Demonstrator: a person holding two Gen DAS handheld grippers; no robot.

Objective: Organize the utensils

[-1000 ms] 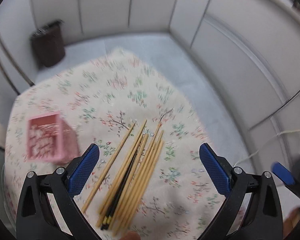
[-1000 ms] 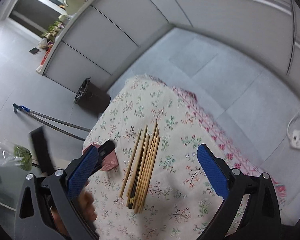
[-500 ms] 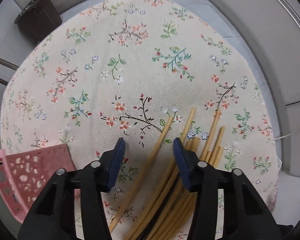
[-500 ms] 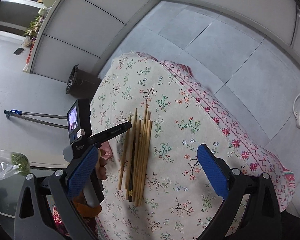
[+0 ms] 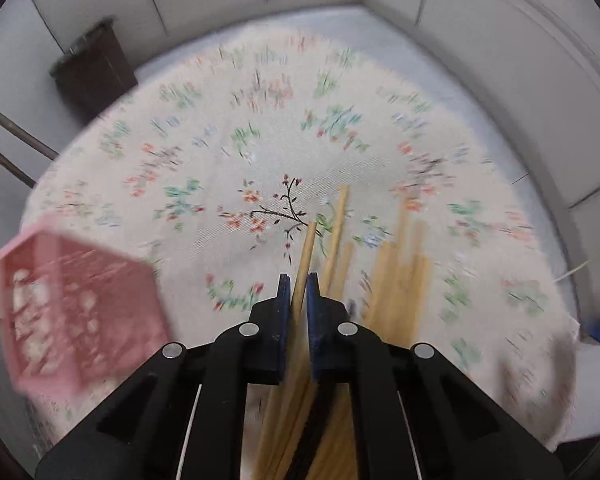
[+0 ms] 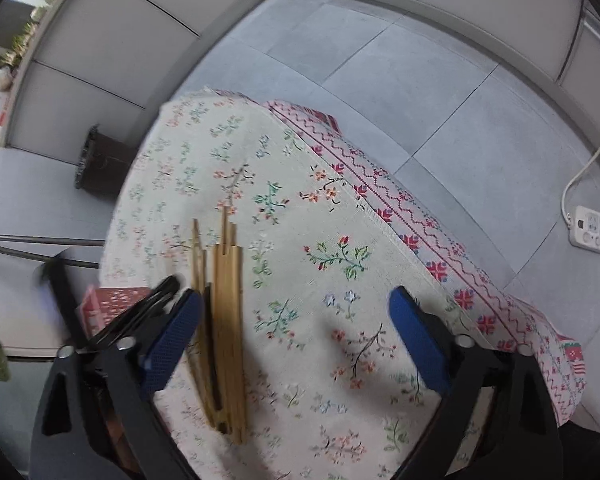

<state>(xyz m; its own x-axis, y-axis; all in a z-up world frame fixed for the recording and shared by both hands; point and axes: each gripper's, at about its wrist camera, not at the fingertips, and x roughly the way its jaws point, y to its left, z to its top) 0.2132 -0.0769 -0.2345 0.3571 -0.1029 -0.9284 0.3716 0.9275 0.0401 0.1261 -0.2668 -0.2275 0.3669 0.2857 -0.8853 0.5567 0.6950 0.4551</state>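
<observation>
My left gripper (image 5: 297,285) is shut on one wooden chopstick (image 5: 306,258), whose tip sticks out ahead of the blue pads. The pile of wooden chopsticks (image 5: 396,276) lies on the flowered tablecloth just to its right, with one black chopstick among them; the pile also shows in the right wrist view (image 6: 224,320). A pink perforated holder (image 5: 72,308) stands at the left, also in the right wrist view (image 6: 104,304). My right gripper (image 6: 294,332) is open and empty above the cloth, right of the pile. The left gripper shows there as a black shape (image 6: 148,300).
The table (image 6: 340,216) is small and covered by the flowered cloth with a red-patterned hem at its right edge. A dark waste bin (image 5: 94,68) stands on the floor beyond the table. A white power strip (image 6: 596,232) lies on the floor at right.
My left gripper has closed from half open onto the leftmost wooden chopstick and pulled back a little. The right gripper has moved lower and closer to the table.
</observation>
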